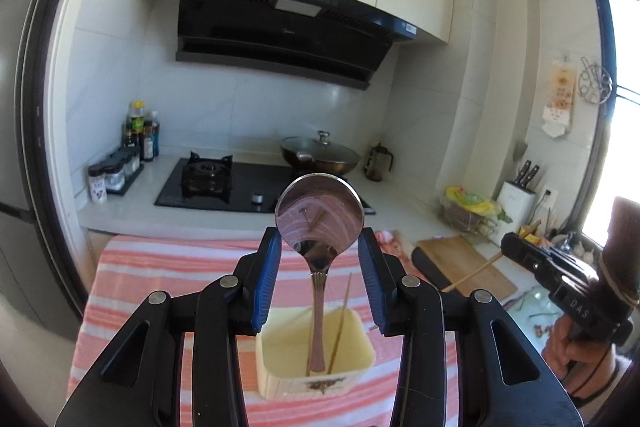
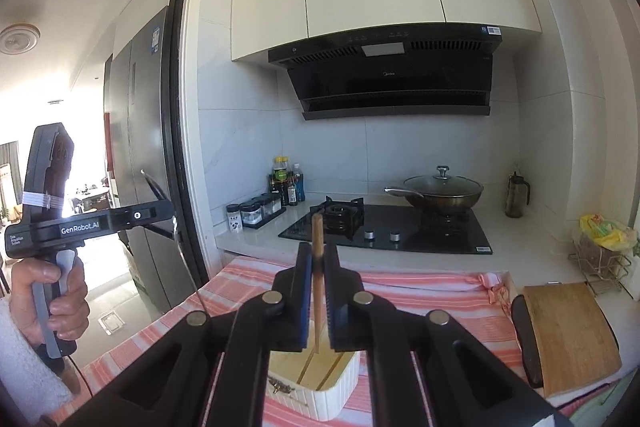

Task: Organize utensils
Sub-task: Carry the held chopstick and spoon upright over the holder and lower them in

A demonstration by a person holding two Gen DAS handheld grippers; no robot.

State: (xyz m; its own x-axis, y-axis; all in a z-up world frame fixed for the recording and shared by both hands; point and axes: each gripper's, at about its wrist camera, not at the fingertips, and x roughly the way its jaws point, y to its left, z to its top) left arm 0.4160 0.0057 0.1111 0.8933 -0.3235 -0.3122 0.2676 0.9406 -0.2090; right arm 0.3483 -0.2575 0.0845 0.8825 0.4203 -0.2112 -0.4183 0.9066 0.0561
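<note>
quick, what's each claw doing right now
left claw: shut on the spoon, bowl upward.
right claw: shut on a wooden chopstick, upright over the cream box.

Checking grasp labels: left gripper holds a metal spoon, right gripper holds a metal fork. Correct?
No. The right gripper is shut on a wooden chopstick, not a fork; the right wrist view shows it. The left gripper does hold the metal spoon.

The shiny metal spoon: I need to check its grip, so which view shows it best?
Left wrist view: the shiny metal spoon stands bowl-up between the left gripper pads, over the cream box. Right wrist view shows only a thin sliver of it.
</note>
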